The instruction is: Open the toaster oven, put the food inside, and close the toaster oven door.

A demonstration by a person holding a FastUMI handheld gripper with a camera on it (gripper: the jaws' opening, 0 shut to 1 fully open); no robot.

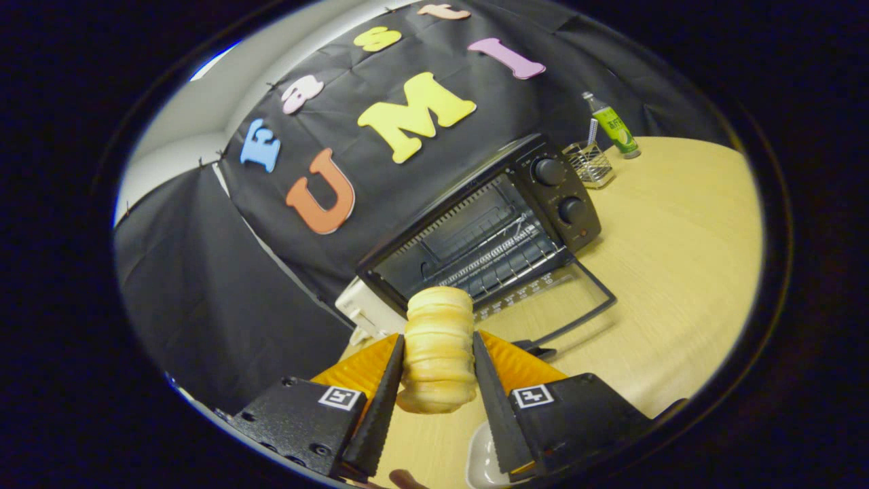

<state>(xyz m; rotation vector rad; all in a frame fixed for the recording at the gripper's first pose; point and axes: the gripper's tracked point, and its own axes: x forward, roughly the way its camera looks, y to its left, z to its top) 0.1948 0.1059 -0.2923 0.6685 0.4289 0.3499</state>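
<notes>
Pinched between the two fingers of the claw [438,360] is a ridged bread roll [438,353], both fingers pressing its sides, so the claw is closed on the food and carries it clear of the table [679,258]. The roll stands lengthwise between the fingers, its far end poking past the tips, which should let it go in nose first. Just under the claw, near its base, a white dish [483,462] shows its rim; it is probably where the roll came from.

Beyond the fingertips sits the oven [485,224], its glass door [557,299] already folded down flat onto the table, the handle toward the claw. That leaves the rack [492,255] bare and reachable straight ahead. The roll is held above door level and lines up roughly with the opening, so the step in hand looks like the carry into the cavity; closing the door is still to come.

Further off, past the oven's knobs, a wire basket [589,164] and a green bottle [613,126] stand well apart from the path
</notes>
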